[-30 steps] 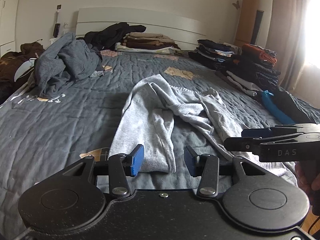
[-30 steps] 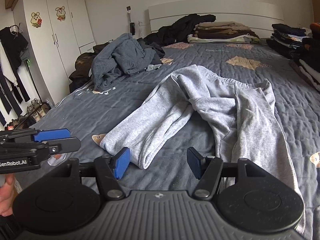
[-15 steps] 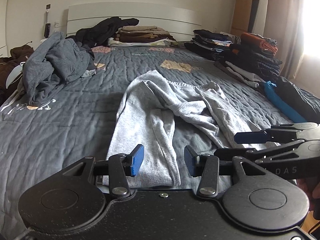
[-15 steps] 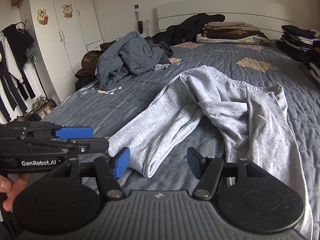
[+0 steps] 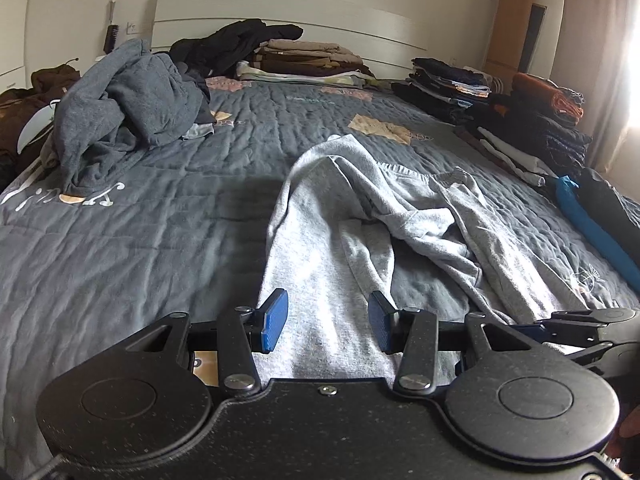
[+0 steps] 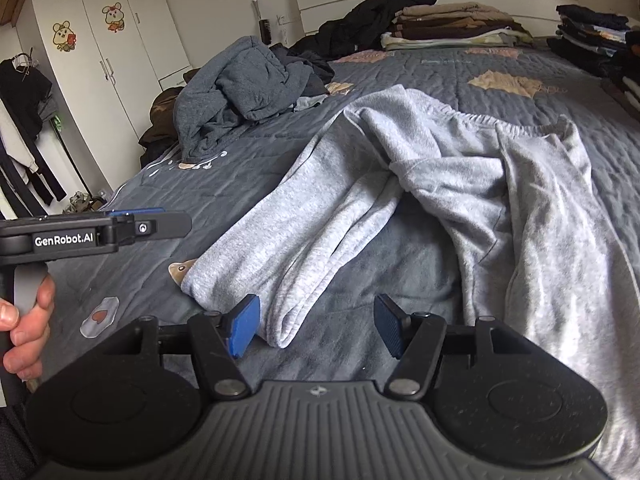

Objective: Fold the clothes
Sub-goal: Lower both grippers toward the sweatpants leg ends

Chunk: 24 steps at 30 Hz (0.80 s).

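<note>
The left gripper (image 5: 326, 326) points down over the hem end of one leg of the light grey sweatpants (image 5: 360, 232), its blue pads partly apart with nothing pinched between them; the cloth lies below the gap. The right gripper (image 6: 316, 330) stands somewhat wider, also empty, just above the cuff of that same leg where it folds near the foot of the bed. In the right wrist view a hand (image 6: 24, 328) grips the handle of the left tool at the left edge.

The sweatpants lie spread on the dark grey quilt (image 5: 140, 248), cuffs nearest, legs splayed, the crotch bunched and twisted in the middle, the elastic waistband farthest away. Beyond them on the left sits a crumpled blue-grey sweatshirt (image 5: 124, 112) in a heap. Along the right edge of the bed run piles of folded dark clothes (image 5: 532, 120), with a bright blue garment (image 5: 592, 232) beside them. At the white headboard (image 5: 280, 20) rest a black garment and a stack of folded brown and beige items (image 5: 308, 58). A white wardrobe (image 6: 108, 60) with cartoon stickers stands to the left.
</note>
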Each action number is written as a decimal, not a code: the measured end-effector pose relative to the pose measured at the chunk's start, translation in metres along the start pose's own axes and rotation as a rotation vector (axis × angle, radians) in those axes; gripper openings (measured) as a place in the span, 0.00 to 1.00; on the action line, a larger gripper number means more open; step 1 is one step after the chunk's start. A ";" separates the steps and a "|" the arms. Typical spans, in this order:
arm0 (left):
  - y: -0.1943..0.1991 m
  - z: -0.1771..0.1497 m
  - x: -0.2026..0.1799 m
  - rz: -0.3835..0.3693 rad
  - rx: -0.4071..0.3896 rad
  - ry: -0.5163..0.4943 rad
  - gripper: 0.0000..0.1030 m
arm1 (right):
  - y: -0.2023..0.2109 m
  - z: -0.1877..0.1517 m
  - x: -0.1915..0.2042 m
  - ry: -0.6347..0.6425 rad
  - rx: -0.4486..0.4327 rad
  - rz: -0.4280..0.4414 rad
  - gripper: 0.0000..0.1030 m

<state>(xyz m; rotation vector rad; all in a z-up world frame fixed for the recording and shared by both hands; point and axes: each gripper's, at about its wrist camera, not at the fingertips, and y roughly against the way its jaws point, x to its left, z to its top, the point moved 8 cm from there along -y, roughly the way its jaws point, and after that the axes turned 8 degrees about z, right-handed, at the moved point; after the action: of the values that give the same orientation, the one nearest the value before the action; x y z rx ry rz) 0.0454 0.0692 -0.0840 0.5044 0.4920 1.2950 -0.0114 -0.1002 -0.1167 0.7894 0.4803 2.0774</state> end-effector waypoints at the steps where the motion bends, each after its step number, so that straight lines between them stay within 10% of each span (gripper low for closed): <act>1: -0.002 0.000 0.001 -0.001 0.007 -0.007 0.43 | -0.004 -0.002 0.001 -0.001 0.007 0.008 0.60; 24: -0.057 -0.041 0.045 -0.032 0.217 -0.006 0.50 | -0.076 -0.012 0.000 -0.084 0.083 0.029 0.60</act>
<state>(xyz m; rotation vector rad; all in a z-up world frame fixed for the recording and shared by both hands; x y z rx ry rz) 0.0739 0.1055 -0.1536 0.6785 0.6369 1.2153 0.0238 -0.0572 -0.1696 0.9341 0.5144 2.0526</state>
